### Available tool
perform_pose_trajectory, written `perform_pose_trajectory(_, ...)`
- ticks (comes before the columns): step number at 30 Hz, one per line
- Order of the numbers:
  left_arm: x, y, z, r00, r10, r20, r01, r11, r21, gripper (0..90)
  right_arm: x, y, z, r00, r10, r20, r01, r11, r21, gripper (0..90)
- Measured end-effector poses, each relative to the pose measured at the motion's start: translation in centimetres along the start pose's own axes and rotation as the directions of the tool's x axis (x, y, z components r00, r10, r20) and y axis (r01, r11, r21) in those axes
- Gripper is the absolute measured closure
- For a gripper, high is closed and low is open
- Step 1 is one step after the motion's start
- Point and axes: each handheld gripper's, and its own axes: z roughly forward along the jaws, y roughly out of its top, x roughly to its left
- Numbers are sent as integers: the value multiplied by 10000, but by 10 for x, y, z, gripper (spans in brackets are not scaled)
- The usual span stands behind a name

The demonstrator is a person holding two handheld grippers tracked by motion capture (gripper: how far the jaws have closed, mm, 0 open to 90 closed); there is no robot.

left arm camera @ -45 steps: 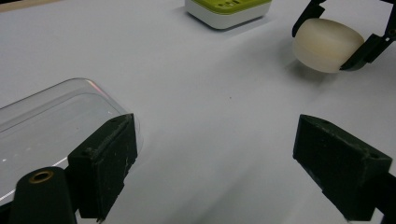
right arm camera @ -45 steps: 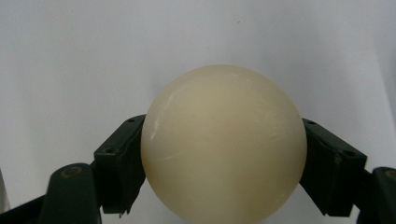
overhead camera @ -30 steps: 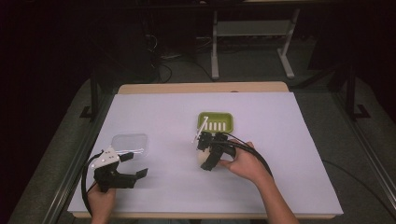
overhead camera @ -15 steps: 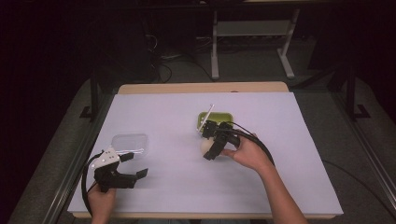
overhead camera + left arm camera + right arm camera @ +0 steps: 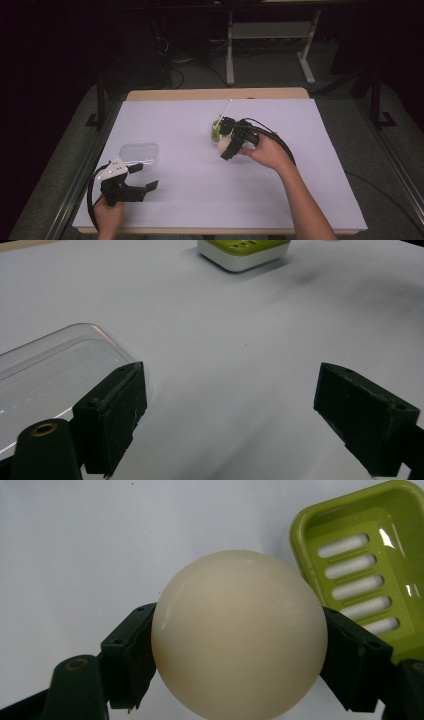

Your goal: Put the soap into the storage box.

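Now right gripper [image 5: 239,645] grasping cream ball [image 5: 239,640] beside green tray [image 5: 365,560], left gripper [image 5: 235,410] released

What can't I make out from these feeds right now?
- Green tray, high view: mostly hidden behind the right gripper and its cream ball.
- Green tray, right gripper view: cut off by the right edge.
- Clear lid, left gripper view: cut off at the left edge, partly behind a jaw.
- Thin white stick, high view: too small to identify.
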Motion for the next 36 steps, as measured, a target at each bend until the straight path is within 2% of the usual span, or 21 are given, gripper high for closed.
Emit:
perform_pose_trajectory(10,0,0,0,10000,39,0,-39,10000,-12,129,-11,7,-9,9999,82,88,-81,9999,-100,231)
perform_pose_trajectory(14,0,0,0,9999,-118,-4,118,9999,-86,128,-18,11,-15,9999,128,77,-127,9998,-128,232)
perform_pose_trajectory(16,0,0,0,10000,-43,-9,43,10000,-14,129,-21,13,-18,9998,101,166,-98,9998,-150,231)
perform_pose_trajectory(23,0,0,0,10000,-58,2,58,10000,-48,129,-32,20,-29,9988,383,308,-373,9988,-327,232)
perform_pose_trajectory(27,0,0,0,10000,-60,5,60,10000,-45,129,-39,20,-29,9981,556,257,-542,9972,-511,232)
perform_pose_trajectory(36,0,0,0,10000,-50,11,50,10000,-7,129,-49,19,-21,9957,859,347,-846,9958,-359,232)
